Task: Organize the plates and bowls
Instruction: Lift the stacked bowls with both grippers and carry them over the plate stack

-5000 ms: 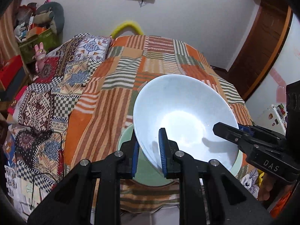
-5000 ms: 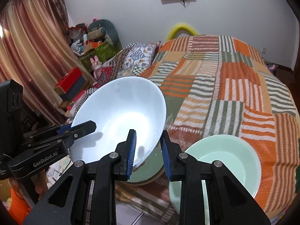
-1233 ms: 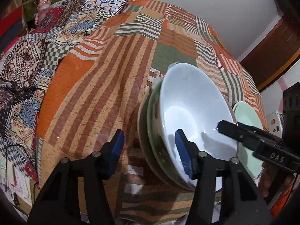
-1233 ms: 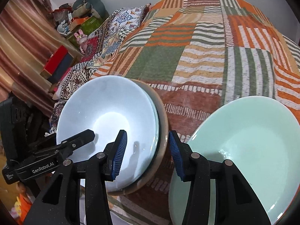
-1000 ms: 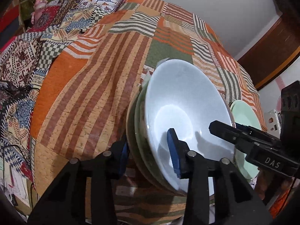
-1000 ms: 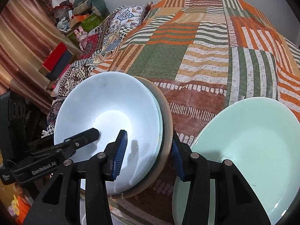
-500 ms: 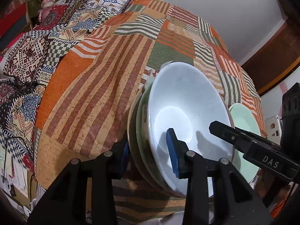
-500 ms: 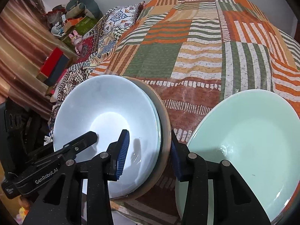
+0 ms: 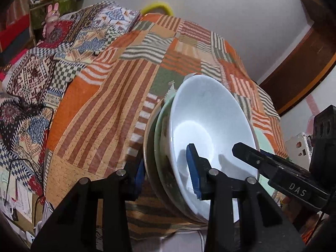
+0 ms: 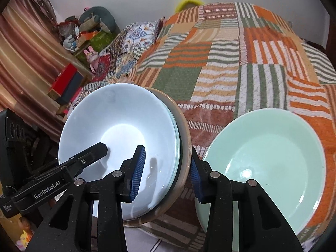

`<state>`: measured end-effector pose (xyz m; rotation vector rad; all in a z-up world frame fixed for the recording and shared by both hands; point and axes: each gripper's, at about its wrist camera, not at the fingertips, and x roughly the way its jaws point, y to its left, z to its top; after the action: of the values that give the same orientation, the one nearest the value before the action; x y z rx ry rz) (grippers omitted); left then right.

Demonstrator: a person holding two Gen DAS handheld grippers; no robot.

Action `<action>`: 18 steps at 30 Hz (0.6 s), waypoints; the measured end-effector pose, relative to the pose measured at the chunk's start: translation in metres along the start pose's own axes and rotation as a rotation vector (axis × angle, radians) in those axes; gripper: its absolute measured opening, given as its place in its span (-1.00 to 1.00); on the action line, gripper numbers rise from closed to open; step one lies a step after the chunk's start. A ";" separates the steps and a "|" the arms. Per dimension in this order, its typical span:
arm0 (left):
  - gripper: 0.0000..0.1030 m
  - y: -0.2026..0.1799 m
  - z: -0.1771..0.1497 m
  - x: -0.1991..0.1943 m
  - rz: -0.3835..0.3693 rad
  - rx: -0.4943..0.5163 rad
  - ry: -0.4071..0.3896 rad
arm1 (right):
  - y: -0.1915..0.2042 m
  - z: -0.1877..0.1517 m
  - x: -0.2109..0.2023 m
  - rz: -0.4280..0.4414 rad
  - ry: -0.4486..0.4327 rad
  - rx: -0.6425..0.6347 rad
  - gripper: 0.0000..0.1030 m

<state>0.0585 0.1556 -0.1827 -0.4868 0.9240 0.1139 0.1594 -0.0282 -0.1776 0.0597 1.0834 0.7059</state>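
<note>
A white bowl [image 9: 210, 126] [image 10: 119, 138] sits nested in a stack on a pale green bowl [image 9: 162, 142] and a beige plate [image 10: 185, 145] near the bed's front edge. My left gripper [image 9: 167, 172] has its jaws around the stack's left rim, one finger inside the white bowl, one outside. My right gripper [image 10: 166, 168] has its jaws around the stack's right rim the same way. Both look closed on the stack, which seems tilted up off the bedspread. A separate pale green bowl [image 10: 264, 163] lies to the right.
The striped patchwork bedspread [image 10: 220, 63] stretches back to the wall. A patterned blanket [image 9: 42, 73] lies to the left. Clutter and a pink toy rabbit [image 10: 91, 55] sit at the far left. A wooden door frame [image 9: 298, 67] is at the right.
Five seconds ago both grippers held the white bowl alone, tilted above the stack. They set it in, opened, and have since narrowed onto the stack's rims and raised it slightly.
</note>
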 end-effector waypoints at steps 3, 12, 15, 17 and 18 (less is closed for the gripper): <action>-0.28 -0.012 0.002 -0.008 -0.008 0.026 -0.014 | -0.004 0.001 -0.011 0.000 -0.024 0.006 -0.28; -0.28 -0.049 0.003 -0.019 -0.039 0.098 -0.031 | -0.021 -0.001 -0.045 -0.022 -0.091 0.032 -0.28; -0.28 -0.063 0.001 -0.020 -0.049 0.126 -0.030 | -0.029 -0.004 -0.056 -0.029 -0.112 0.051 -0.28; -0.28 -0.072 0.000 -0.019 -0.058 0.140 -0.024 | -0.034 -0.005 -0.062 -0.036 -0.122 0.059 -0.28; -0.28 -0.075 -0.001 -0.019 -0.061 0.146 -0.021 | -0.037 -0.007 -0.065 -0.039 -0.128 0.064 -0.28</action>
<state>0.0691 0.0907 -0.1416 -0.3775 0.8888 -0.0038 0.1542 -0.0952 -0.1432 0.1362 0.9815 0.6243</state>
